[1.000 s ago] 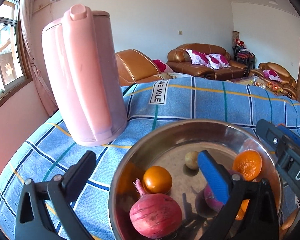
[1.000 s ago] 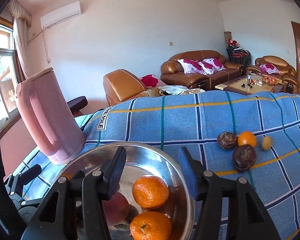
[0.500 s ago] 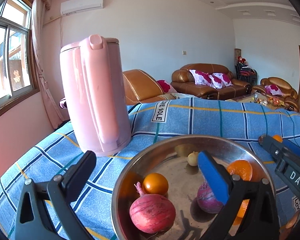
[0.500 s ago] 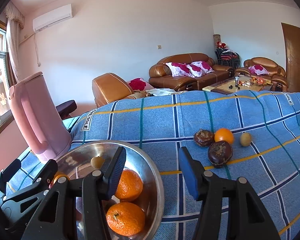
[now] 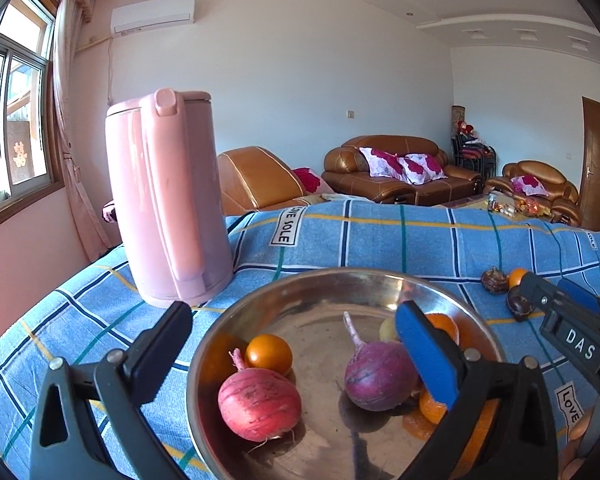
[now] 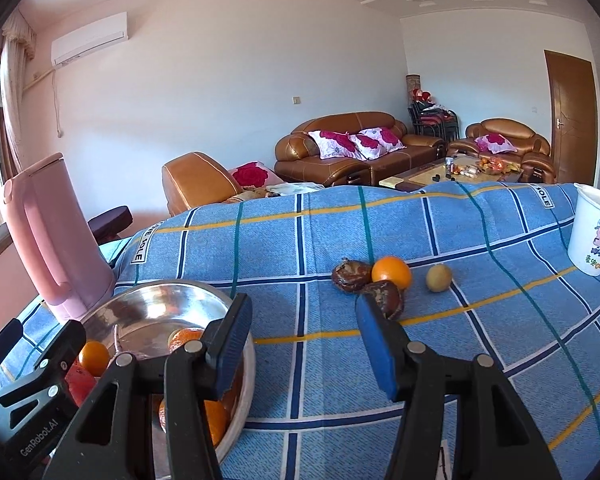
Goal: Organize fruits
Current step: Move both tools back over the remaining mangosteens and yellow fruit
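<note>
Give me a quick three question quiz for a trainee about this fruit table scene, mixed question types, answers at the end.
1. True or false: the right claw is shut on an orange.
2. How many pieces of fruit lie loose on the blue checked cloth outside the metal bowl?
A. two
B. four
C. six
3. Fill in: the pink kettle stands ____ the bowl, on the window side.

Key
1. False; both claws, the left claw too, are open and empty.
2. B: two dark wrinkled fruits, an orange, a small yellow-green fruit.
3. Beside.
</note>
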The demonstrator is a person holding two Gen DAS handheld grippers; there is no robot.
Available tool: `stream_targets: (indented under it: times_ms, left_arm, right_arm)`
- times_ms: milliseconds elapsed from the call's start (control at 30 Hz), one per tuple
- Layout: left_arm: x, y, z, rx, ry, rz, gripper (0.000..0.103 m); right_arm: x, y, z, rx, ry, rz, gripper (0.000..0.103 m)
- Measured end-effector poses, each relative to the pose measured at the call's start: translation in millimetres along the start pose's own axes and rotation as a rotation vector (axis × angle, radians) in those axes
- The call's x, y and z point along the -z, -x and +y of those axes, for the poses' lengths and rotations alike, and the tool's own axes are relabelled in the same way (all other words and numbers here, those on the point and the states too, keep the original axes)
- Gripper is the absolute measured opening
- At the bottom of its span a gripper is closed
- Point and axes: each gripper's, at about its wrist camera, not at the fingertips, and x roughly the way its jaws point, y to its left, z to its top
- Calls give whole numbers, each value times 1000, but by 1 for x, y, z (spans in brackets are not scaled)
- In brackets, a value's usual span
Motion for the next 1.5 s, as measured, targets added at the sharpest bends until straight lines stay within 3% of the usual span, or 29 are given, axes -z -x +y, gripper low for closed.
stream_targets:
  times_ms: [567, 1000, 1233, 1500]
  left_arm:
    - [4, 26, -49, 84, -62, -25, 103]
    - [3, 25, -90, 181, -73, 25, 103]
    - [3, 22, -124, 225, -115, 49, 103]
    - [-2, 12, -169, 278, -144, 105, 103]
  right_arm:
    - [-3, 12, -49, 58, -7, 5, 56]
    - [-9, 13, -106, 128, -51, 24, 56]
    - [-11, 4, -140, 137, -109, 77, 56]
    - [-10, -23, -164, 69, -159, 207, 56]
